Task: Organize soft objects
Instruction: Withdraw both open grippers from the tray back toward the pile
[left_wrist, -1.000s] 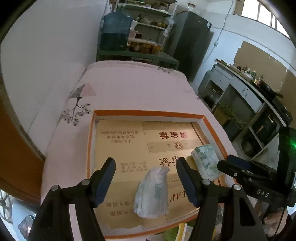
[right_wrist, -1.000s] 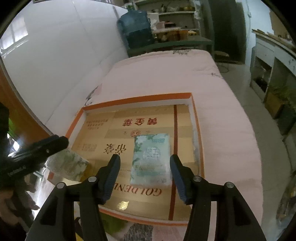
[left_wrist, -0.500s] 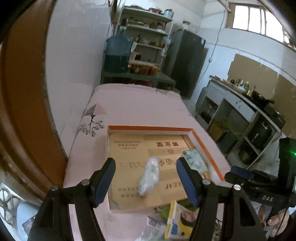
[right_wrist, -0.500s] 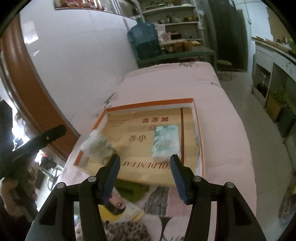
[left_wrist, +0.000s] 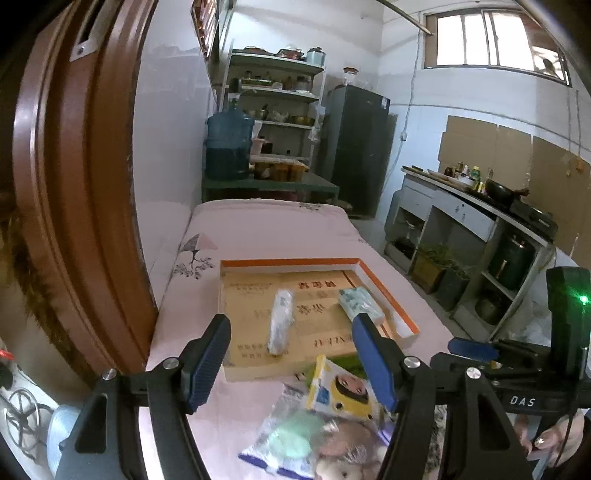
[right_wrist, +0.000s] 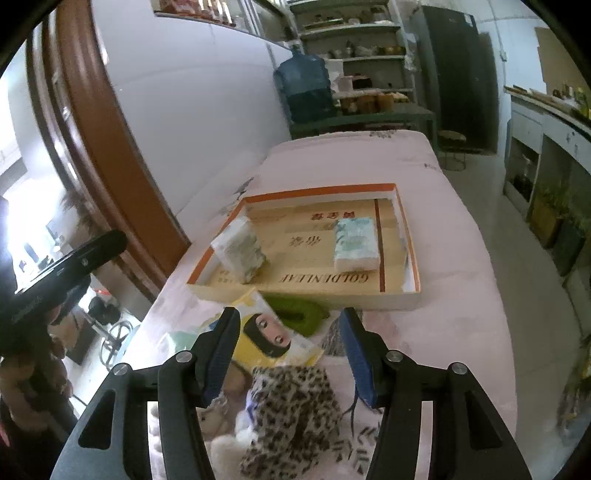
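Note:
A shallow cardboard tray (right_wrist: 306, 297) with an orange rim lies on the pink bed. In it stand two tissue packs: one on edge at the left (right_wrist: 239, 253), one flat at the right (right_wrist: 355, 242); both show in the left wrist view (left_wrist: 279, 321) (left_wrist: 360, 303). Near me lies a pile: a yellow pack with a face (right_wrist: 271, 338), a green item (right_wrist: 297, 312), a leopard-print cloth (right_wrist: 291, 410), a clear bag with a green thing (left_wrist: 291, 439). My left gripper (left_wrist: 291, 363) and right gripper (right_wrist: 290, 356) are open and empty, above the pile.
A brown door frame (left_wrist: 74, 192) stands at the left of the bed. A water jug (left_wrist: 229, 147), shelves and a dark fridge (left_wrist: 356, 151) are at the far end. A counter with pots (left_wrist: 480, 229) runs along the right.
Both grippers have pulled back and up from the tray, leaving the two tissue packs in it. The pile of soft items has come into view beneath them.

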